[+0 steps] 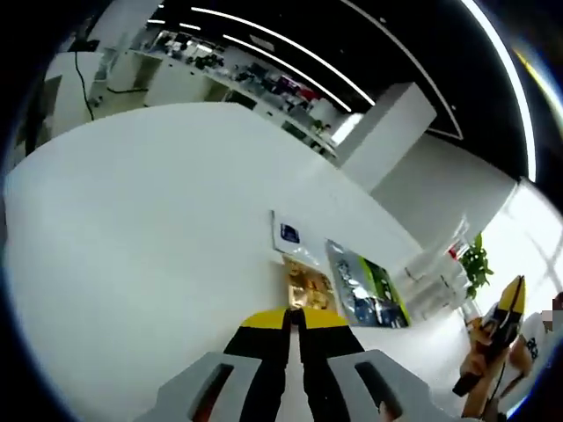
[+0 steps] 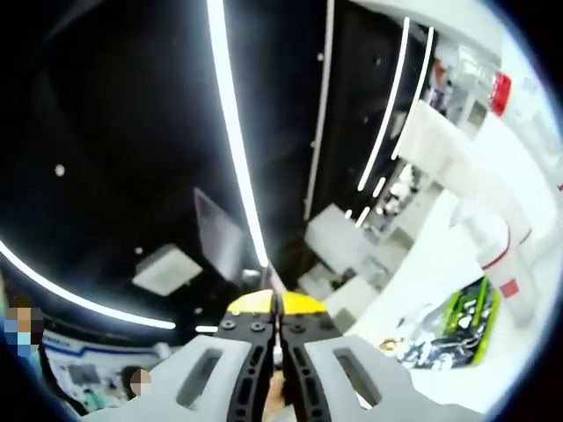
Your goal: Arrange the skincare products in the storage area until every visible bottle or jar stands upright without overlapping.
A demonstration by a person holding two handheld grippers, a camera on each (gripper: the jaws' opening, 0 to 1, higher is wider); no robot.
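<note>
Left gripper (image 1: 293,321) first: its yellow-tipped jaws are pressed together, clenched on nothing, and pointing out across a wide white wall (image 1: 158,237). Just past the tips hangs a gold-patterned poster (image 1: 309,290); right of it sits a green-and-dark poster (image 1: 368,288), and above it a small card with a blue square (image 1: 288,234). Far right, near the edge, a green plant (image 1: 476,264) shows, and below it the other gripper (image 1: 494,332), yellow and black, in a person's hand. Up top left, distant shelves (image 1: 220,75) run under long ceiling lights.

Over to the right gripper (image 2: 276,321): jaws clenched too, nothing between them, aimed up at a black ceiling (image 2: 114,132) crossed by a bright light strip (image 2: 233,132). White pipes (image 2: 493,220) stand at right. I cannot tell where the skincare products are.
</note>
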